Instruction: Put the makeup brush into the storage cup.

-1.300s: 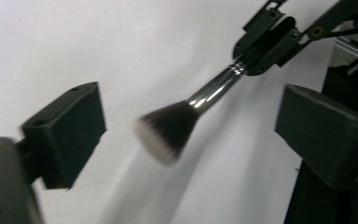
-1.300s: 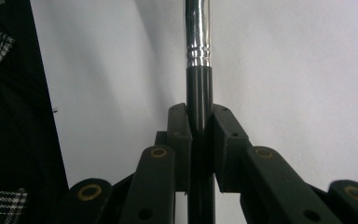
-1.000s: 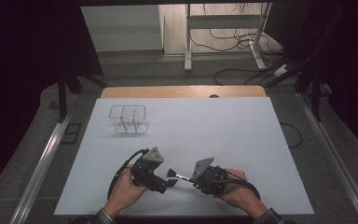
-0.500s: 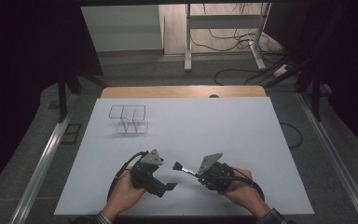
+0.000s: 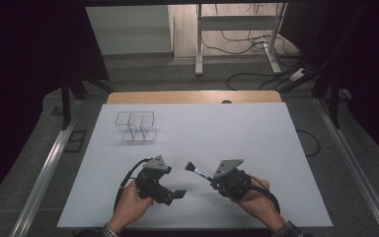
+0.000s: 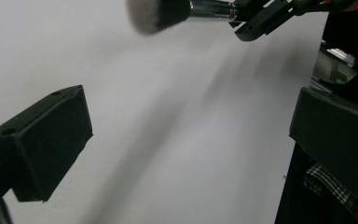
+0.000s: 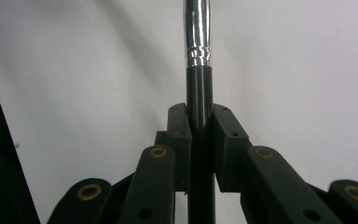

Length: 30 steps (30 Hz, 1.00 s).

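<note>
On the white bench [image 5: 256,143] I saw a clear divided box [image 5: 137,126] standing toward the far left, well apart from both hands. Nearer me, my left hand [image 5: 128,207] held the left claw [image 5: 174,194] with its jaws spread wide and nothing between them; in the left gripper view the two black pads [image 6: 44,140] stood far apart over bare white surface. Just right of it, between the two claws, I saw the brush [image 5: 196,170], its dark bristle head pointing up and left toward the box side and its handle running back into the right claw [image 5: 212,180]. In the right gripper view that claw was pinching the black handle, with the silver ferrule just beyond the jaw tips. My right hand [image 5: 256,197] gripped that claw near the bench's front edge.
</note>
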{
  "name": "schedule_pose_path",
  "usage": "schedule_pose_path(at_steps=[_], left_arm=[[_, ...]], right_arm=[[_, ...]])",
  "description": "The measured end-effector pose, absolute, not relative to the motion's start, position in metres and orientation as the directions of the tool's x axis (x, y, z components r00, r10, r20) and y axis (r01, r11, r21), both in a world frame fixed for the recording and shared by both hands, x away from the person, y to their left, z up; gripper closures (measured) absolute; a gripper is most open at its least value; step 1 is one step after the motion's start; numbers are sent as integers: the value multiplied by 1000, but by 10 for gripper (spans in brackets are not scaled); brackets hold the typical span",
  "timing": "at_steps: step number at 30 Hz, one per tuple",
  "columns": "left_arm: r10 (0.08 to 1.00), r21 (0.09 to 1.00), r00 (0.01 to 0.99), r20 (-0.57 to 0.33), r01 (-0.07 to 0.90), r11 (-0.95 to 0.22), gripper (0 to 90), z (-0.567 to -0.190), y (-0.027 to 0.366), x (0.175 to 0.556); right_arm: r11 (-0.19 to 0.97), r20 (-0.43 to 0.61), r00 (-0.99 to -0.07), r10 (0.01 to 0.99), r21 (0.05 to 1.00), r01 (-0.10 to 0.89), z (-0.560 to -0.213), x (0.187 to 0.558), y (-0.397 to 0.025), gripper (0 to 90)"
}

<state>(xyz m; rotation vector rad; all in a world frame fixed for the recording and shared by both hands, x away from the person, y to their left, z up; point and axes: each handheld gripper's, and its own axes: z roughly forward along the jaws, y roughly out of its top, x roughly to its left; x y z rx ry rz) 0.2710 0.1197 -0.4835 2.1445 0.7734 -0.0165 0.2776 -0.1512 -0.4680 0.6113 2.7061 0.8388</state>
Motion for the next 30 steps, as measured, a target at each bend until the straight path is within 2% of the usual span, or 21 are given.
schedule_pose_path(at_steps=[6, 15, 30], left_arm=[[530, 697, 780, -333, 582, -418, 4, -479, 121, 273], [482, 703, 769, -421, 612, -362, 10, -476, 119, 275], [443, 697, 767, -465, 626, -351, 56, -477, 108, 279]], right_arm=[[691, -76, -867, 493, 639, 337, -465, 275, -151, 784], [638, -49, -864, 501, 696, 330, -462, 269, -146, 784], [613, -33, -879, 476, 729, 305, -464, 261, -132, 783]])
